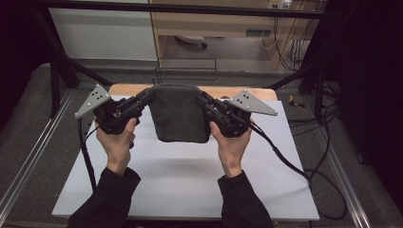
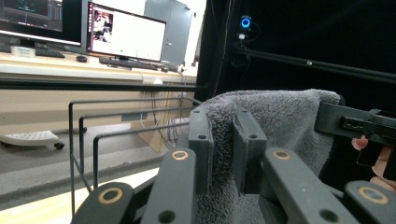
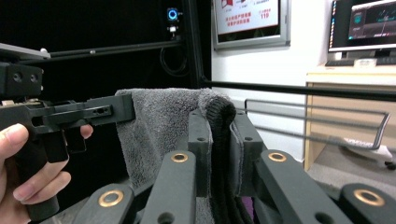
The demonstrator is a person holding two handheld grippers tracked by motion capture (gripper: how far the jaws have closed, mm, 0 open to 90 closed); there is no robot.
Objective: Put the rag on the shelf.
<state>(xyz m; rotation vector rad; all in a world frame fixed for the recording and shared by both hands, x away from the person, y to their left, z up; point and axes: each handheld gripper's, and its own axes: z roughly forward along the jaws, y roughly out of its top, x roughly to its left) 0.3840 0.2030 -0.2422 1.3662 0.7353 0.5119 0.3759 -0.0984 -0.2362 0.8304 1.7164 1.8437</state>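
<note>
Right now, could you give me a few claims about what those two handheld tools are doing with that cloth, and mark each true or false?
1. The grey towel is lifted above the white tabletop. True.
2. The left gripper is open and clear of the towel. False: its jaws are shut on the towel's edge.
3. The right gripper clamps the towel's opposite edge. True.
4. The towel lies spread flat on the table. False: it hangs between the two grippers.
5. A wire rack stands beyond the table's far edge. True.
</note>
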